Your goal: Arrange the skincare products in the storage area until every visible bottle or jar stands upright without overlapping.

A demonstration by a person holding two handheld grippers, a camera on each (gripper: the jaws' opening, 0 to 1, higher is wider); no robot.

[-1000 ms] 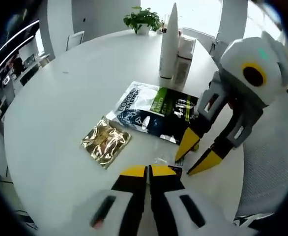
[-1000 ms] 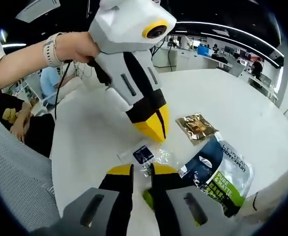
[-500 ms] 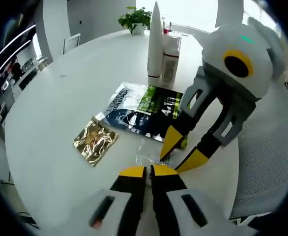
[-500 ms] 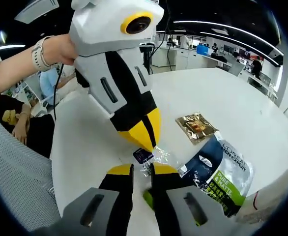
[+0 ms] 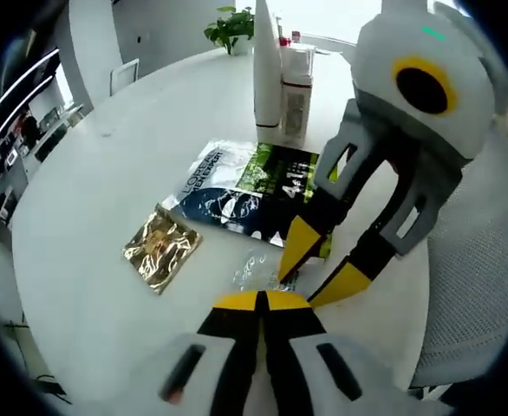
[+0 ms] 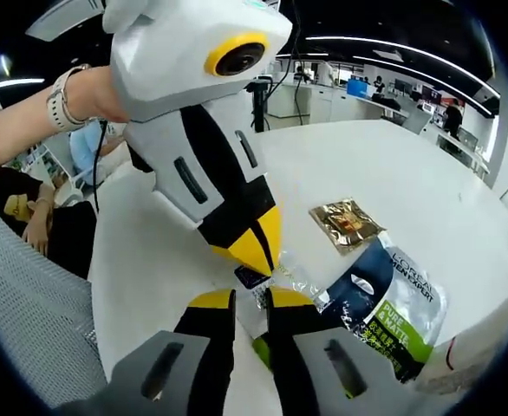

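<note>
A small clear sachet (image 5: pixel 256 270) with a dark label (image 6: pixel 252 277) lies flat on the white table (image 5: pixel 107 156). My left gripper (image 5: pixel 258 301) is shut, its tips right at the sachet's near edge. In the right gripper view the left gripper (image 6: pixel 252 251) points down onto the label. My right gripper (image 6: pixel 250 301) is open, with the sachet's edge between its jaws. From the left gripper view, the right gripper (image 5: pixel 316 273) stands over the sachet's right side. Beside it lie a blue-green pouch (image 5: pixel 245 191) and a gold sachet (image 5: pixel 161 247). Two white bottles (image 5: pixel 267 69) stand upright behind them.
A potted plant (image 5: pixel 231 23) sits at the table's far edge. A grey mesh chair (image 5: pixel 479 286) stands at the table's right edge. The hand (image 6: pixel 89 87) holding the left gripper wears a watch, and another person sits beyond it (image 6: pixel 29 208).
The left gripper has come down and closer until its shut tips meet the clear sachet. The right gripper stays open at the sachet. The pouches and bottles have not moved.
</note>
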